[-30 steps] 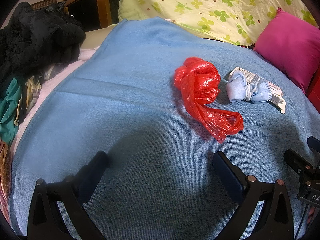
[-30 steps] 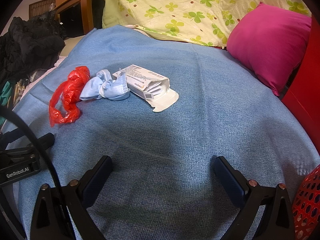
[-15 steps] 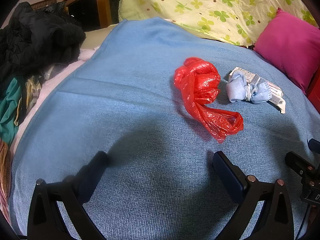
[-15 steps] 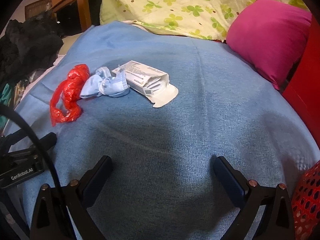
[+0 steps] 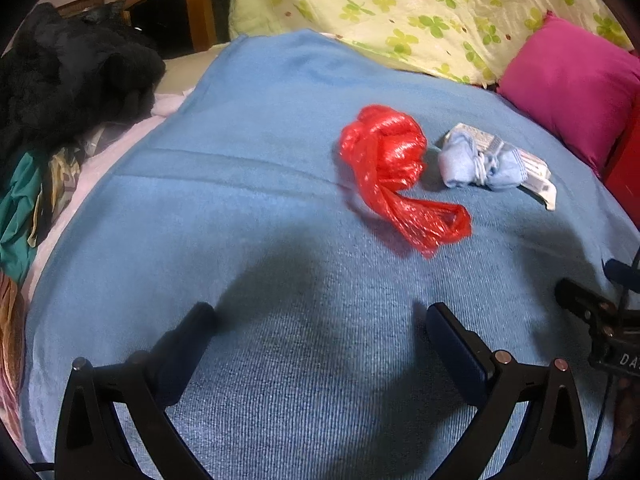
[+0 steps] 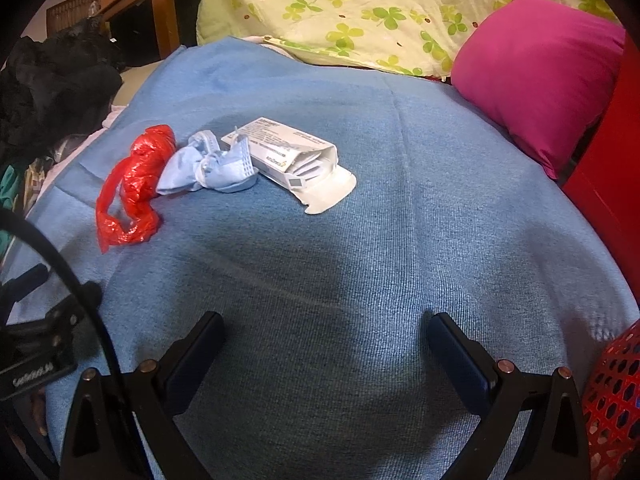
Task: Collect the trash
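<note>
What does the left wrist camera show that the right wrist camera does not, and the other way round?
Only the left wrist view shows the left tool, open over the blanket. Only the right wrist view shows the right tool, also open, the red mesh basket and the box's open flap. Both show the red plastic bag, crumpled blue mask, white box, pink pillow and blue blanket.

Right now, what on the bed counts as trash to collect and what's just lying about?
Trash: red plastic bag; crumpled blue face mask; opened white carton. The red mesh basket is probably where it goes.

Lying about: pink pillow; clover-print quilt; black clothing pile; blue blanket.
</note>
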### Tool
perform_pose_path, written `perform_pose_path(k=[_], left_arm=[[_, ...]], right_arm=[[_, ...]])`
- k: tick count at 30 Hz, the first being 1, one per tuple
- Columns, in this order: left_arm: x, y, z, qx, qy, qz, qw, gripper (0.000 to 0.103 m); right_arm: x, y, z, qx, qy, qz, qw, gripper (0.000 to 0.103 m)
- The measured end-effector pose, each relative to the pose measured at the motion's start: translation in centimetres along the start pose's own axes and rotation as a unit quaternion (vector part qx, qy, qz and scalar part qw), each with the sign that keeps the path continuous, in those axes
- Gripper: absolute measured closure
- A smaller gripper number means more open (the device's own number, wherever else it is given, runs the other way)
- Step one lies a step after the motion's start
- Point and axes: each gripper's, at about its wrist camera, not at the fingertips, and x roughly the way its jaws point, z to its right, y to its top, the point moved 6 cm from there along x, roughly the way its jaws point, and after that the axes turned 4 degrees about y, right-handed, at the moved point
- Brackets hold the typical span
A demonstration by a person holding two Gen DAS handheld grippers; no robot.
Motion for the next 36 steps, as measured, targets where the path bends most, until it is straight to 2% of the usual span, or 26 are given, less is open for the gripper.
perform_pose_path(k=[4, 8, 9, 12, 15, 22, 28, 36], left_arm=[[-0.6, -0.3, -0.3, -0.009, -0.008, -0.040, 0.9991, 0.000], [-1.5, -0.6, -0.4, 0.014, 0.024, -0.078, 0.9965, 0.000], [-1.8, -0.6, -0.4, 0.021, 0.033, -0.074, 0.9965, 0.000], [-3.8, 0.0, -1.0, 0.022, 0.068, -0.028, 0.9970, 0.000], [-5.4, 0.5, -1.5, 0.001, 0.058, 0.000, 0.9983, 0.000], [-8.1, 2.4, -1.5, -0.018, 0.068, 0.069, 0.9951, 0.000], [-7.8, 3.3, -1.8, -0.031, 0.074, 0.077, 0.9938, 0.000], [-7.2, 4.3, -1.8, -0.029, 0.096, 0.090, 0.9909, 0.000]], right_arm=[[0.0, 0.1, 0.1, 0.000, 0.000, -0.001, 1.000, 0.000], [-0.2, 0.4, 0.1, 0.000, 0.000, -0.016, 1.000, 0.000], [-0.3, 0.5, 0.1, -0.002, -0.004, -0.017, 1.000, 0.000], [-1.6, 1.2, -0.1, -0.009, -0.031, 0.006, 0.999, 0.000], [-3.8, 2.1, -1.1, -0.030, -0.041, 0.040, 0.998, 0.000], [-9.4, 3.4, -3.1, -0.049, -0.045, 0.096, 0.993, 0.000], [-11.8, 4.0, -3.6, -0.047, -0.048, 0.124, 0.990, 0.000], [-11.4, 4.2, -2.2, -0.036, -0.054, 0.114, 0.991, 0.000]])
